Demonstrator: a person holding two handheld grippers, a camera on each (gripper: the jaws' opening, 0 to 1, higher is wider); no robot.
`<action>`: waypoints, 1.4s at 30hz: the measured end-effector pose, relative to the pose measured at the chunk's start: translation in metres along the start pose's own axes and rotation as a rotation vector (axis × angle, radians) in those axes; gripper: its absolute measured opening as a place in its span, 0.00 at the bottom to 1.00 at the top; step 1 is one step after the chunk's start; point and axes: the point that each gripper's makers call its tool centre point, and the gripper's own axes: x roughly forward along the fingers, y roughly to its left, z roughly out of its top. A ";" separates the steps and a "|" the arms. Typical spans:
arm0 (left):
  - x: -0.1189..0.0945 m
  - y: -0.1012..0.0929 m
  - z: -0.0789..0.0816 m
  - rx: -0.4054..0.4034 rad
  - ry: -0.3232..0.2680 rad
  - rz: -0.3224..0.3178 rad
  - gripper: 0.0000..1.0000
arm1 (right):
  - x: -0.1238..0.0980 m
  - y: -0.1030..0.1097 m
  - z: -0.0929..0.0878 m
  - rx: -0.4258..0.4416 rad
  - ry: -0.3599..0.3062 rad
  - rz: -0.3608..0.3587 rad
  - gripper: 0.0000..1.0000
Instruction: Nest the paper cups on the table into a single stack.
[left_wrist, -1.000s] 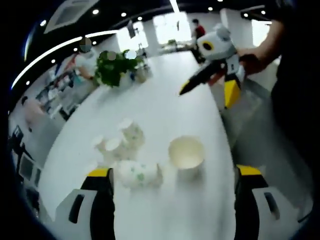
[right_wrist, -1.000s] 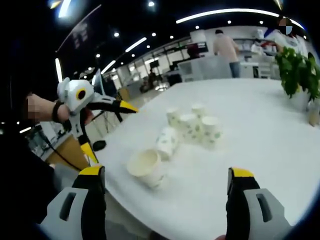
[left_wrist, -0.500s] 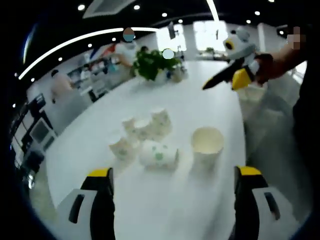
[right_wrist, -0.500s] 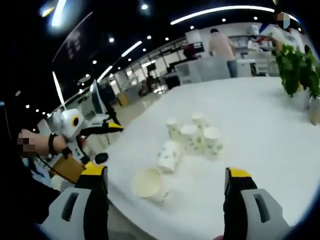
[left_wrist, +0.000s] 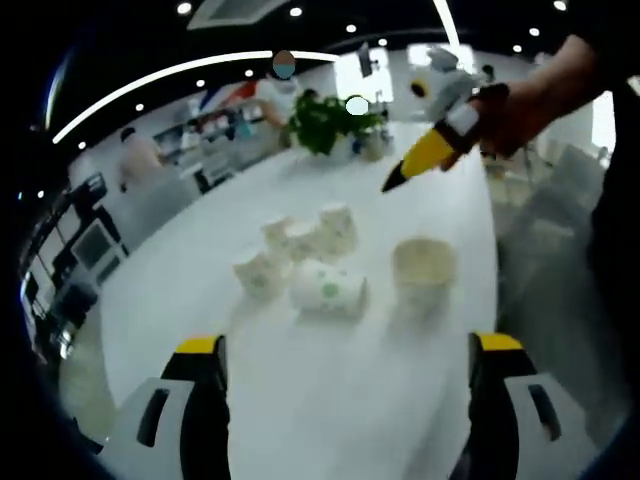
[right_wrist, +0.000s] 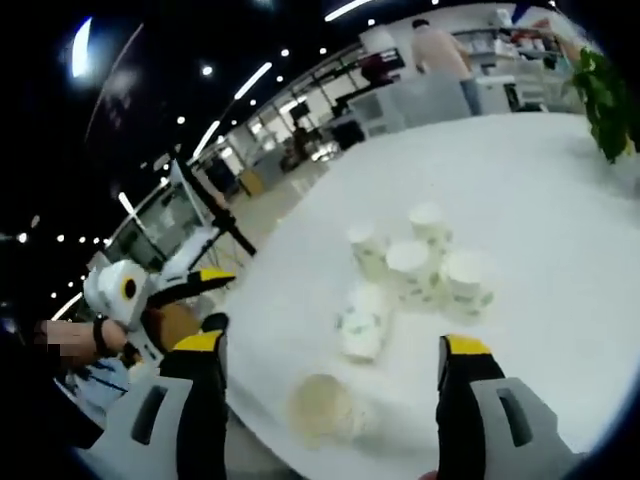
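Observation:
Several floral paper cups stand upright in a cluster (left_wrist: 300, 240) (right_wrist: 412, 262) on the white table (left_wrist: 300, 400). One floral cup lies on its side (left_wrist: 328, 290) (right_wrist: 360, 328) in front of them. A plain cream cup (left_wrist: 424, 268) (right_wrist: 322, 410) stands apart near the table edge. My left gripper (left_wrist: 347, 352) is open and short of the lying cup, holding nothing; it also appears at the left of the right gripper view (right_wrist: 150, 295), off the table edge. My right gripper (right_wrist: 331, 346) is open above the cups; it hovers beyond the cream cup (left_wrist: 430, 155) in a hand.
A potted green plant (left_wrist: 330, 120) (right_wrist: 610, 90) stands at the far end of the table. The table edge (right_wrist: 250, 400) runs close to the cream cup. People and counters fill the background beyond the table.
The right gripper has risen and tipped down over the cups, coming closer to them. The left gripper's view has shifted a little. The cups have stayed put.

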 end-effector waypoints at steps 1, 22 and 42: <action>0.000 -0.002 0.000 0.004 -0.004 -0.004 0.99 | 0.007 -0.001 0.002 0.029 0.005 0.001 0.83; -0.003 -0.003 -0.013 -0.069 -0.036 0.033 0.99 | 0.082 -0.014 -0.008 0.167 0.273 -0.010 0.81; -0.007 0.008 -0.030 -0.098 -0.026 0.082 0.99 | 0.118 -0.033 -0.017 0.155 0.354 -0.113 0.72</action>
